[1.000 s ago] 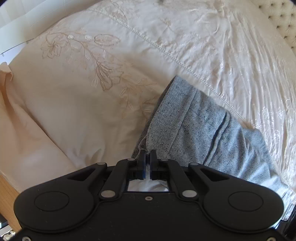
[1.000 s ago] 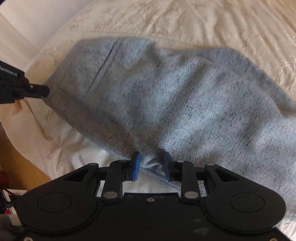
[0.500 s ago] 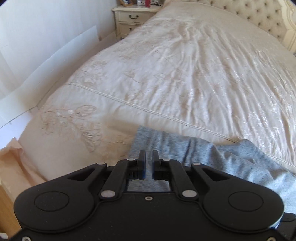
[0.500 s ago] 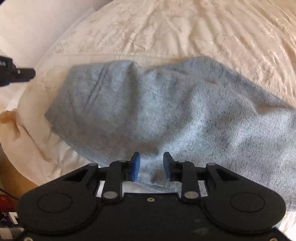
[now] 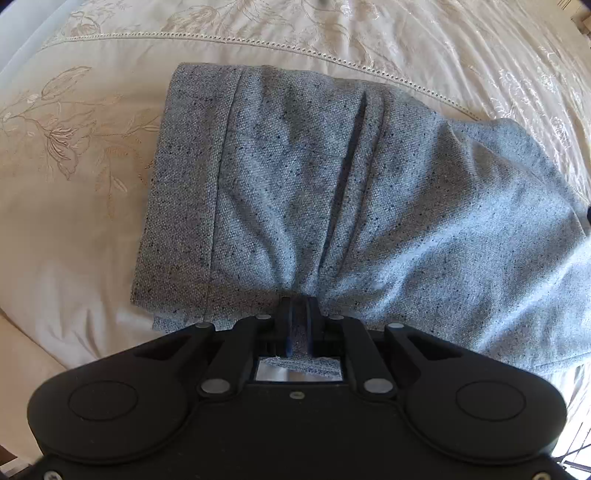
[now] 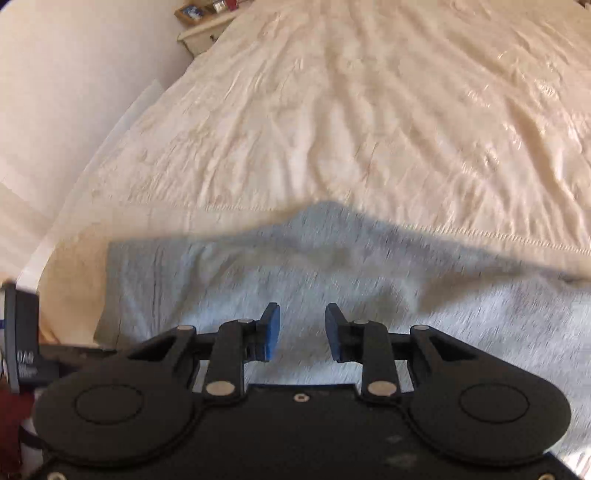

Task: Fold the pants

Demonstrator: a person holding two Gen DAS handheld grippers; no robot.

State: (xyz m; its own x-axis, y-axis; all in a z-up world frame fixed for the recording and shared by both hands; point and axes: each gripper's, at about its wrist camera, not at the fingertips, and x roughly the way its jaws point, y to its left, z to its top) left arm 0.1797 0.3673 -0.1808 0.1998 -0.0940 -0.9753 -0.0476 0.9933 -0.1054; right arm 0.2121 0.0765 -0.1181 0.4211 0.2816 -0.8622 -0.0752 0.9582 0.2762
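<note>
- Pants (image 5: 332, 192), grey flecked knit, lie spread on a bed (image 5: 74, 240) covered with a cream embroidered bedspread, near its foot edge.
- Nearest the left wrist camera, the left tool (image 5: 298, 317) points steeply down at the near edge of the pants; a pinch of grey cloth sits between its two fingers, which stand close together with only the cloth's thickness between them.
- A loose flap of the same cloth shows behind the fingers, in the gap at the tool's body.
- From that pinch, folds fan outward across the cloth, with one deep crease running up away from the tool.
- On the picture's left, a wide stitched band runs along the pants' straight edge, and a lower layer of cloth peeks out beneath the near corner.
- The right tool (image 6: 302, 332) hovers over the pants with its blue-padded fingers (image 6: 269, 334) clearly apart; nothing is between them, and grey cloth lies below.
- The right wrist view is smeared by motion blur.
- At that view's left edge, part of the left tool's dark body is visible.
- Beyond the pants, a stitched lace line (image 5: 258, 40) crosses the bedspread.
- Farthest off, a pale bedside cabinet (image 6: 199, 33) stands by the wall.
</note>
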